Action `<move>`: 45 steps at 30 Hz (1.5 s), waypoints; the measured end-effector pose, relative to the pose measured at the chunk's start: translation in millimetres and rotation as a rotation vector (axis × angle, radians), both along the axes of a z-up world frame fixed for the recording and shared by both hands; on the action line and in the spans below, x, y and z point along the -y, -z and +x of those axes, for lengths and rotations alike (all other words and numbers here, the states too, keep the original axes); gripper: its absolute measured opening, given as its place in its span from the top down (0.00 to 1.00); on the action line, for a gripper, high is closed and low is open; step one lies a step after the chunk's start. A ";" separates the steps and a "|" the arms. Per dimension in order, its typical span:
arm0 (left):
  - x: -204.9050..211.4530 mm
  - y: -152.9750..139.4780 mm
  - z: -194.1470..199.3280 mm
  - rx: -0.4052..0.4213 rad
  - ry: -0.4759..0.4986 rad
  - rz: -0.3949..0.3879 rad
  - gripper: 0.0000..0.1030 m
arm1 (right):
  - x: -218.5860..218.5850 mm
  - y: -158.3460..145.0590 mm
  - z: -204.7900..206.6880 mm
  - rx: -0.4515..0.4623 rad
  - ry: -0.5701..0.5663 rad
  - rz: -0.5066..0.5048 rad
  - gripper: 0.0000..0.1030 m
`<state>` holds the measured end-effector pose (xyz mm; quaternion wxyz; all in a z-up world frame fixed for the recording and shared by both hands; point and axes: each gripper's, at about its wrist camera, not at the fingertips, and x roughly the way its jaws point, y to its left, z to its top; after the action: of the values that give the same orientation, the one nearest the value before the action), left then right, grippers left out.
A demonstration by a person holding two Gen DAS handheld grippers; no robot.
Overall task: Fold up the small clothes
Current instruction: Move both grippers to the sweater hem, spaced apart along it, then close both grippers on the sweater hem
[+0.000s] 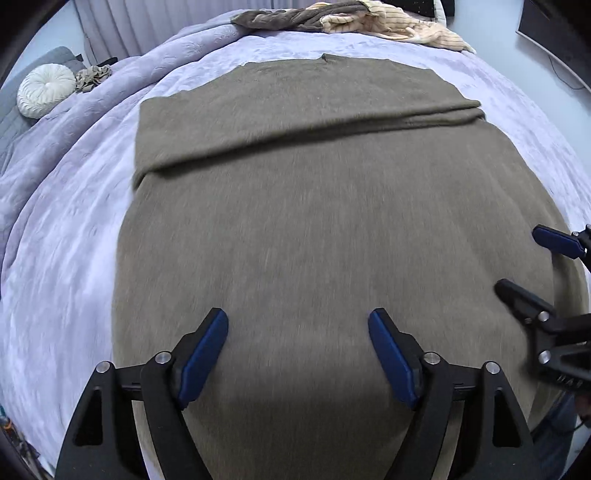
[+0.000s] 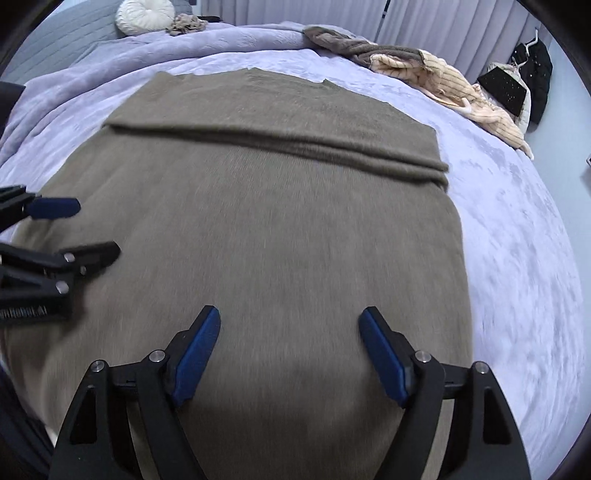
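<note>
Slippage is the main worry in the left wrist view: the olive-brown knit garment point(image 1: 314, 229) lies spread flat on the lavender plush bedspread point(image 1: 74, 229), and that velvety pile could let the whole piece slide when one edge is pulled, skewing the fold. The left gripper point(image 1: 297, 354) hovers over the near part of the garment with its jaws wide apart and nothing between the blue pads point(image 1: 201, 360), so a grab here in mid-cloth might pinch only the top layer, or catch the bedspread too. A sleeve point(image 1: 295, 129) already lies folded across the far part as a soft, rounded band, and a careless lift could drag it loose. The right gripper point(image 1: 524, 258) enters at the right edge, also spread and empty. At the bed's far end lies a heap of brown and cream striped clothes point(image 1: 351, 18), well apart. In the right wrist view the right gripper point(image 2: 290, 350) likewise hangs open above the fine-ribbed, matte, slightly fuzzy cloth; its right edge point(image 2: 461, 258) is near, and unmatched grips by the two hands would leave the fold crooked. The left gripper point(image 2: 88, 229) shows at the left, open. A round white pleated cushion point(image 2: 144, 14) sits far off.
</note>
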<state>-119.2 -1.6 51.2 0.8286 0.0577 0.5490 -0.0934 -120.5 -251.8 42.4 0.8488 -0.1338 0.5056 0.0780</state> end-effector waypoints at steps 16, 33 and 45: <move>16.7 -24.9 -64.7 0.015 0.037 -0.086 0.21 | -31.4 -38.4 -91.3 0.123 -0.091 0.013 0.18; -107.5 -9.6 -132.5 -0.074 -0.289 -0.326 0.04 | 43.0 -27.7 -134.4 0.044 0.061 0.041 0.17; -65.3 18.5 -102.8 -0.212 -0.113 -0.391 0.04 | 75.3 3.8 -122.1 -0.020 0.069 0.277 0.23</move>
<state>-221.9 63.7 32.8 0.7654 -0.1453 0.6070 -0.1570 -242.6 -327.1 38.7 0.8562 0.0027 0.5026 0.1192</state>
